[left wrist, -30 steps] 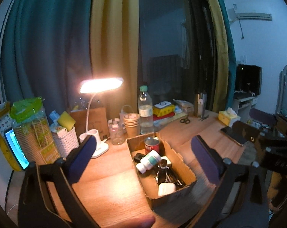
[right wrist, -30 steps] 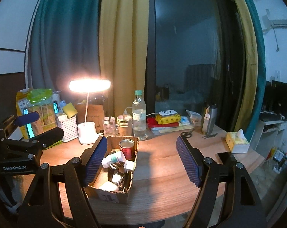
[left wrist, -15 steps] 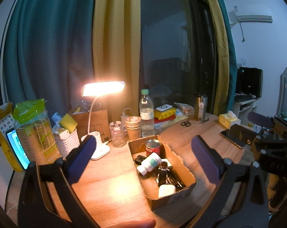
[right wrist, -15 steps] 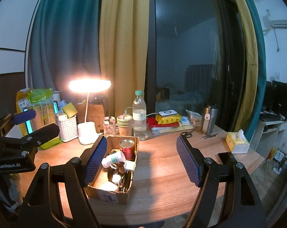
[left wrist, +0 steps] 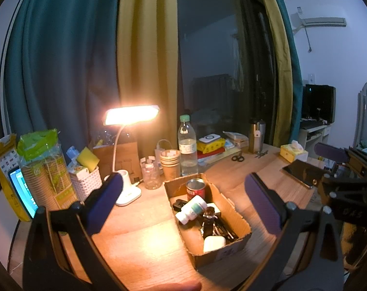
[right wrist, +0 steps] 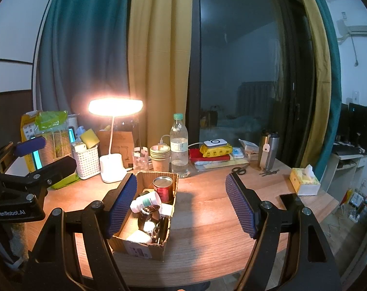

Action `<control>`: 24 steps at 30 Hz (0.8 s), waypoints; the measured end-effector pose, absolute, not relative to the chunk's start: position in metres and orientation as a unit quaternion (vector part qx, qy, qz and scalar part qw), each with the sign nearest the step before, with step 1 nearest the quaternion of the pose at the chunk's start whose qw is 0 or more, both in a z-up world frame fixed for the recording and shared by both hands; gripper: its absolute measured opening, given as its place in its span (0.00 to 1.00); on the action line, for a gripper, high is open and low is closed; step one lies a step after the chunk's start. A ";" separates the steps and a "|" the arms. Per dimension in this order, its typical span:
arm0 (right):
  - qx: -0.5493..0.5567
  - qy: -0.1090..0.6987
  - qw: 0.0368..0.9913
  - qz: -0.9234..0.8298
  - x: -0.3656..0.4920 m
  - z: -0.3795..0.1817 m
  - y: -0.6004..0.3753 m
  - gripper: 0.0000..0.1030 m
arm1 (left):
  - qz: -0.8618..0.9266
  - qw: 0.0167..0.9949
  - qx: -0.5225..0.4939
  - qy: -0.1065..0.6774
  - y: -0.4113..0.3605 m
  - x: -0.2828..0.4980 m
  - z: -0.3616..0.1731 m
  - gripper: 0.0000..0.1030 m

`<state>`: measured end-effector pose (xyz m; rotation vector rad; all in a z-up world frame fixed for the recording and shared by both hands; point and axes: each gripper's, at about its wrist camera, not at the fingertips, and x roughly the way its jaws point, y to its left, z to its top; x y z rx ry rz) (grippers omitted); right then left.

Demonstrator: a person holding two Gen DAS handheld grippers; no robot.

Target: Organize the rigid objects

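An open cardboard box [left wrist: 234, 214] sits on the wooden table [left wrist: 144, 237]; it also shows in the right wrist view [right wrist: 144, 246]. Inside are a red can [left wrist: 195, 189], a white pill bottle [left wrist: 191, 208] lying down, a white case [left wrist: 213, 243] and dark items, one a watch [right wrist: 148, 214]. My left gripper [left wrist: 183, 201] is open and empty, held above the table before the box. My right gripper [right wrist: 181, 206] is open and empty, above the table just right of the box.
A lit desk lamp [left wrist: 131, 116], water bottle [left wrist: 187, 145], paper cups [left wrist: 170, 161], white basket [left wrist: 86, 181], cup sleeves [left wrist: 45, 169], scissors [left wrist: 237, 157], steel flask [left wrist: 256, 133], tissue box [left wrist: 293, 152] and phone [left wrist: 302, 172] stand around the table's back and right.
Both grippers stay open. The left wrist view has risen and pulled back slightly, so the box sits a little lower and farther. The right view is nearly unchanged.
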<state>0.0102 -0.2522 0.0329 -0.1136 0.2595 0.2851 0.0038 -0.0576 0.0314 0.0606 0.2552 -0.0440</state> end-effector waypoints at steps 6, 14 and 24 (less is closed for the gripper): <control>-0.057 0.129 0.980 0.142 0.010 0.033 -0.252 0.76 | -0.022 0.991 0.032 0.127 -0.059 0.003 0.031 0.98; -0.057 0.130 0.980 0.143 0.010 0.033 -0.252 0.76 | -0.021 0.991 0.032 0.126 -0.058 0.003 0.031 0.98; -0.057 0.131 0.980 0.142 0.010 0.032 -0.252 0.76 | -0.020 0.991 0.030 0.129 -0.058 0.003 0.029 0.98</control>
